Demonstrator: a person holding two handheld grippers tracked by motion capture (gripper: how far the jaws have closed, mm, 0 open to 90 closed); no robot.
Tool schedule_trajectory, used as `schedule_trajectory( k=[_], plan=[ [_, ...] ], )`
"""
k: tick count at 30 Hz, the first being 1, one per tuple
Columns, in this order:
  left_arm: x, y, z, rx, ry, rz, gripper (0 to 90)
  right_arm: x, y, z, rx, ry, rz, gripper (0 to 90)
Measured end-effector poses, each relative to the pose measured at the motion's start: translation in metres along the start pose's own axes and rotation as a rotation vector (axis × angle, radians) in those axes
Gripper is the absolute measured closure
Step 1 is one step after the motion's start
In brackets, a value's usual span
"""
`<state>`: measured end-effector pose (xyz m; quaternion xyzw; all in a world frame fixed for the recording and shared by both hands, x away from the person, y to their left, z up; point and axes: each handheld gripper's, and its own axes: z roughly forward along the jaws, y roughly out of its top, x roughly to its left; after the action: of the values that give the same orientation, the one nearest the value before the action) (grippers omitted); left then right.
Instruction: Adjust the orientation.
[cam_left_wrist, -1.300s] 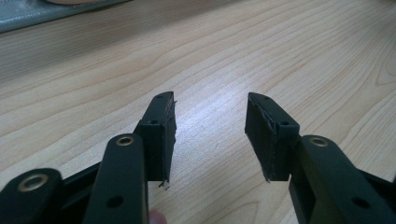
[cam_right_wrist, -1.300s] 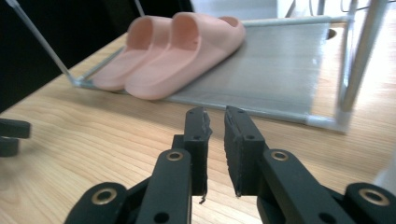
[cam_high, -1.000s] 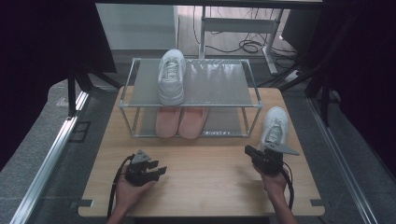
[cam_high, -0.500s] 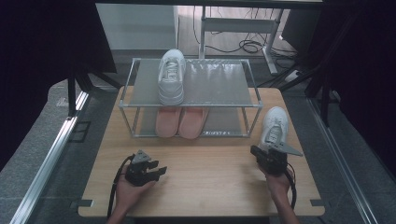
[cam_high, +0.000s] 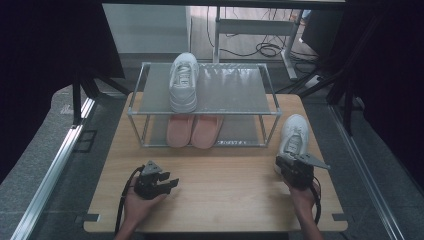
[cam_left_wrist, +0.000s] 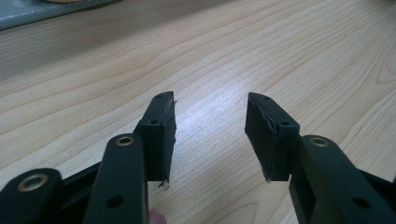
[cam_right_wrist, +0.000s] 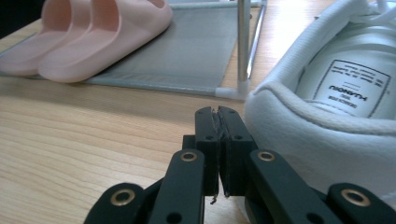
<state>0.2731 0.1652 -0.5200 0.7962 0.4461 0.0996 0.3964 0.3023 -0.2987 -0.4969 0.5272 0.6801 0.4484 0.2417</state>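
Note:
A white sneaker (cam_high: 293, 132) lies on the wooden table (cam_high: 225, 200) to the right of a metal shoe rack (cam_high: 235, 90). Its mate (cam_high: 183, 82) stands on the rack's top shelf. My right gripper (cam_high: 283, 162) sits at the table sneaker's heel, jaws shut with nothing between them. In the right gripper view the shut jaws (cam_right_wrist: 217, 113) lie just left of the sneaker's heel (cam_right_wrist: 322, 135), beside it and not gripping it. My left gripper (cam_high: 171, 183) rests at the front left of the table. Its jaws (cam_left_wrist: 211, 105) are open over bare wood.
A pair of pink slippers (cam_high: 195, 130) sits on the rack's lower shelf (cam_right_wrist: 187, 51), and the slippers (cam_right_wrist: 93, 32) appear again at the far left of the right gripper view. A rack post (cam_right_wrist: 242, 42) stands just ahead of the right jaws. Dark floor and cables surround the table.
The right gripper has shifted slightly rightward, closer behind the sneaker's heel. The left gripper has stayed put.

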Motion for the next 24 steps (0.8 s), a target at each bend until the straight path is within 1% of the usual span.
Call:
schedule_trajectory(
  k=[8,13,24],
  plan=[
    [0.0,0.0,-0.001,-0.002,0.001,-0.001,53.9,-0.002,-0.002,-0.001,0.004,-0.016,-0.013,89.0],
    [-0.001,0.0,-0.001,-0.003,-0.003,0.003,53.9,-0.004,-0.005,-0.006,0.002,-0.022,-0.002,89.2],
    [-0.001,0.001,0.0,-0.001,-0.003,0.003,53.9,-0.021,-0.012,-0.022,-0.017,-0.05,0.027,89.3]
  ],
)
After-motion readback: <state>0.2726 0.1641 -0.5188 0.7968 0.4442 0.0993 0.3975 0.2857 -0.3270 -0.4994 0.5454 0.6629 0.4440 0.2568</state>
